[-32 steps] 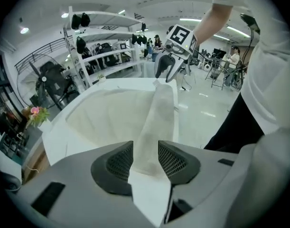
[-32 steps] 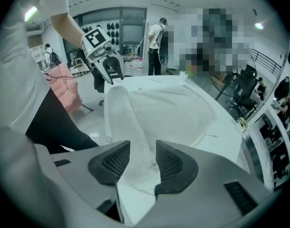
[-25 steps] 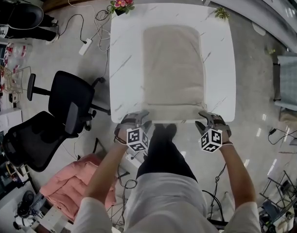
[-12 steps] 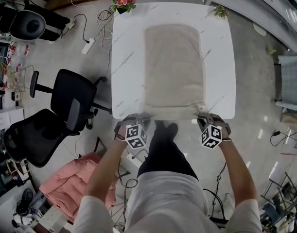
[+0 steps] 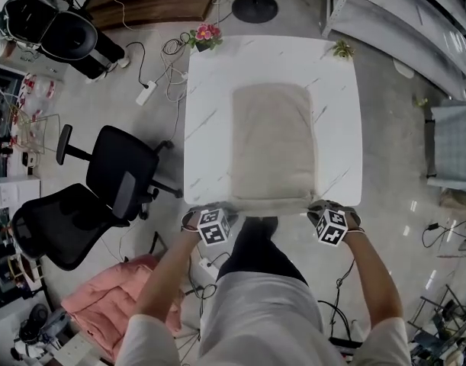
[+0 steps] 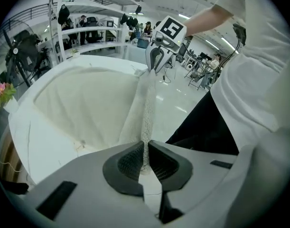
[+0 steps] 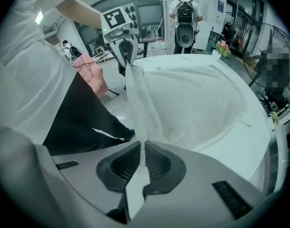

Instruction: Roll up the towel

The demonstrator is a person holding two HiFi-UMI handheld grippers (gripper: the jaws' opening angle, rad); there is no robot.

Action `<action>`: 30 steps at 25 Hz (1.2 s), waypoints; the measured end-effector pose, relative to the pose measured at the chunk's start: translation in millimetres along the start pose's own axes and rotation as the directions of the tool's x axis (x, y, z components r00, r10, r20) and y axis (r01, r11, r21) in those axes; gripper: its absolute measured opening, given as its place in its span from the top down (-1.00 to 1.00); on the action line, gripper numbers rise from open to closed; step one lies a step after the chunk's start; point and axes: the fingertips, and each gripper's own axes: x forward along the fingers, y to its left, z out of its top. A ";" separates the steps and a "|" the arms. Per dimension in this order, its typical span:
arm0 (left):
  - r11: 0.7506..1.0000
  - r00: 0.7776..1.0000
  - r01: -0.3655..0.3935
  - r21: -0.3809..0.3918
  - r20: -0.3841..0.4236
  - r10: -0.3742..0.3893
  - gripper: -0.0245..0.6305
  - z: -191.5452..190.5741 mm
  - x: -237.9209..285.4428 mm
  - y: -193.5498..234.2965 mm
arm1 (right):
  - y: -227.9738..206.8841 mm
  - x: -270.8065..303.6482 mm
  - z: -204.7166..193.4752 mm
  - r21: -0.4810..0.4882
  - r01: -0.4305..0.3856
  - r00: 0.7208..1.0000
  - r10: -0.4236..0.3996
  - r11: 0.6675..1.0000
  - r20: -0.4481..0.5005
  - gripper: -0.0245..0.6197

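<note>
Your left gripper (image 6: 145,152) and right gripper (image 7: 141,158) have just clamped down — each pinches a near corner of the towel (image 5: 273,139), which lies spread on the white table (image 5: 206,128).

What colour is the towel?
Beige, a pale sandy tone; the towel shows best in the head view.

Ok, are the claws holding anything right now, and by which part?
The towel, by its near edge: the left claw, just closed, pinches the near-left corner and the right claw, also just closed, the near-right corner.
</note>
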 end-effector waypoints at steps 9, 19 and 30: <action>0.999 0.999 -0.034 0.000 -0.030 0.034 0.79 19.4 -9.1 81.8 | -78.2 4.8 14.6 0.028 -0.004 0.999 0.005 1.000 -0.039 0.80; 0.960 0.959 -0.278 0.044 -0.037 0.280 0.52 17.9 14.3 140.3 | -122.8 31.3 8.0 0.036 0.210 0.977 -0.209 0.977 -0.046 0.61; 0.910 0.904 -0.406 -0.090 0.107 0.414 0.39 29.0 -30.8 141.1 | -134.1 -24.2 29.1 0.204 0.345 0.916 -0.376 0.916 0.140 0.35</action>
